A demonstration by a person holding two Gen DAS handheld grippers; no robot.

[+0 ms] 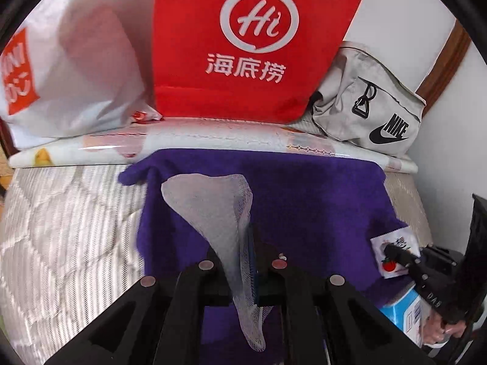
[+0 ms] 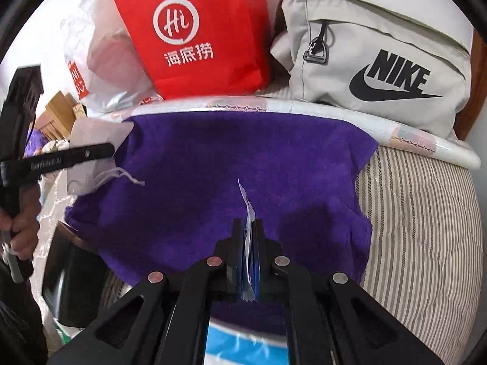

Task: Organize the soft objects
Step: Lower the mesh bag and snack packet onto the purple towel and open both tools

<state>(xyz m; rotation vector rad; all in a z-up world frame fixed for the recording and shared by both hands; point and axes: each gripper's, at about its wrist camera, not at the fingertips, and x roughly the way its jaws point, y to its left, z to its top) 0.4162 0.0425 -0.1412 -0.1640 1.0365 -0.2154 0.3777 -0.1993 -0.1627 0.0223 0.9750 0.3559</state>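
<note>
While pinched between the closed fingers of the left gripper [image 1: 252, 243], the white mesh pouch [image 1: 213, 206] hangs limp and fans out toward 11 o'clock over the purple towel [image 1: 304, 188]. Judged very light, floppy and easy to snag; best held by its gathered neck, where the drawstring bunches the netting. Looks translucent, fine-netted, wider at the free end, narrowing to a tail near the camera.

In the right wrist view, held in the shut fingers of the right gripper [image 2: 249, 228]: a thin white wrapper-like packet [image 2: 247, 203], edge-on, with a crimped edge; likely crinkly and slippery, so better gripped well in from the rim. Seen from the left view as a small printed sachet at 4 o'clock.

Spread flat on the striped bed [image 2: 420, 213], with a plush, grippy nap; likely to drape and fold when lifted by a corner. Lined up at 12 o'clock beyond the towel: a red paper bag [image 1: 243, 45], a white plastic bag [image 1: 76, 70] and a grey Nike pouch [image 1: 365, 106].
</note>
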